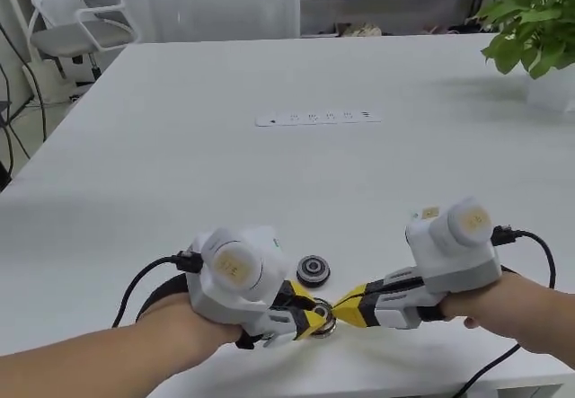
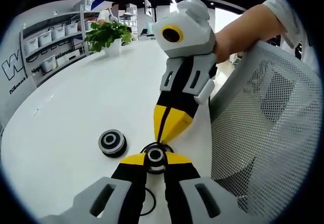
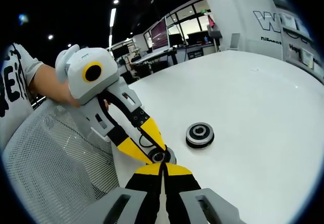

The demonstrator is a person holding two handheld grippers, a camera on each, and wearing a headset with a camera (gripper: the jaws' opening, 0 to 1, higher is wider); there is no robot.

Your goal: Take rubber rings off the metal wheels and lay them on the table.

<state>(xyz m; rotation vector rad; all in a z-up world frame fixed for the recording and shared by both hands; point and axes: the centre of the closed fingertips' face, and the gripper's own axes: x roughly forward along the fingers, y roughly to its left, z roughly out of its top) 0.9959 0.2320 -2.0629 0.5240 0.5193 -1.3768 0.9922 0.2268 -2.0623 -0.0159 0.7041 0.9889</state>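
The wheel I'm working on sits at the near table edge, at 6 o'clock in the head view. My left tongs are clamped across it, one yellow tip on each side. Its black ring shows as a loop around the hub. My right tongs come in from 12 o'clock in the left gripper view, pressed together with the tips pinching the ring's rim. The two tools meet nose to nose over the wheel.

A loose ring lies flat on the table under my left tongs, partly hidden. A second wheel, ring on, rests on its side just beyond the held one at 12 o'clock, apart from both tools. Farther out at 12 o'clock lies a white strip, and a plant stands at 2 o'clock. A mesh chair is behind the table edge.
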